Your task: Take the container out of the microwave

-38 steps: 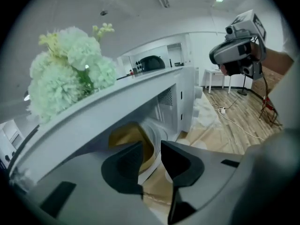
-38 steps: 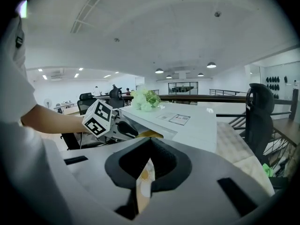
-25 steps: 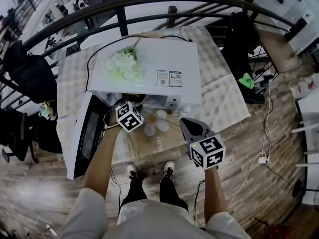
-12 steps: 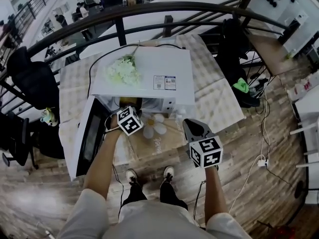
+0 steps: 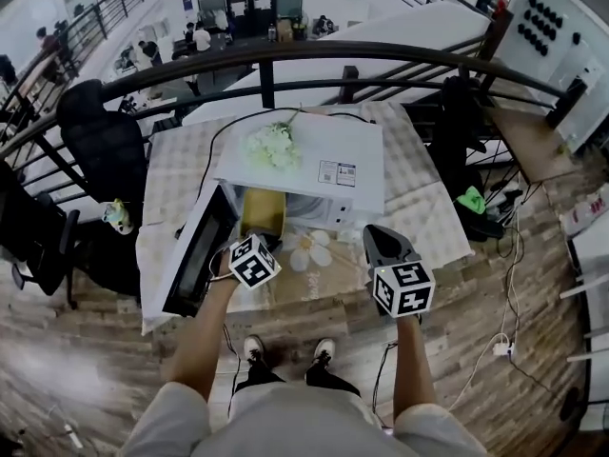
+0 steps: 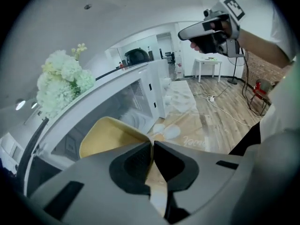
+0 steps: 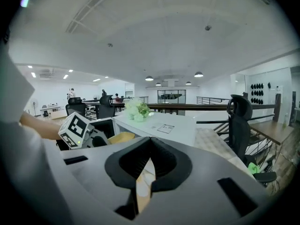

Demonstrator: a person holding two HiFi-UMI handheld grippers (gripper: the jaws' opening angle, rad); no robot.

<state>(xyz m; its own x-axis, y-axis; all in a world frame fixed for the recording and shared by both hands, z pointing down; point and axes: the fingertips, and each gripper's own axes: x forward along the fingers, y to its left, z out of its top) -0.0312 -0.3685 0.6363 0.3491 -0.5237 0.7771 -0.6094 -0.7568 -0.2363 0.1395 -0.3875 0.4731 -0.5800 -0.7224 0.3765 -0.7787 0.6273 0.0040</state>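
Drawn back since a second ago, my left tool (image 6: 153, 146) now sits clear of the microwave (image 5: 314, 165) mouth. The yellow container (image 5: 264, 212) has come forward with it into the opening, where only the marker cube showed before. The tool's jaws are closing, nearly together, pinched on the container's near rim. From this tool the container lies straight ahead and slightly left. Its long axis appears to run away from the tips into the cavity, with its far end under the microwave's roof. The open door (image 5: 195, 255) stands to the tool's left. My right tool (image 7: 149, 149), tips together and holding nothing, hangs off to the left tool's right over the counter (image 5: 419, 208), farther from the container. I judge the coming pull belongs to the left hand, running straight back along that axis toward me.
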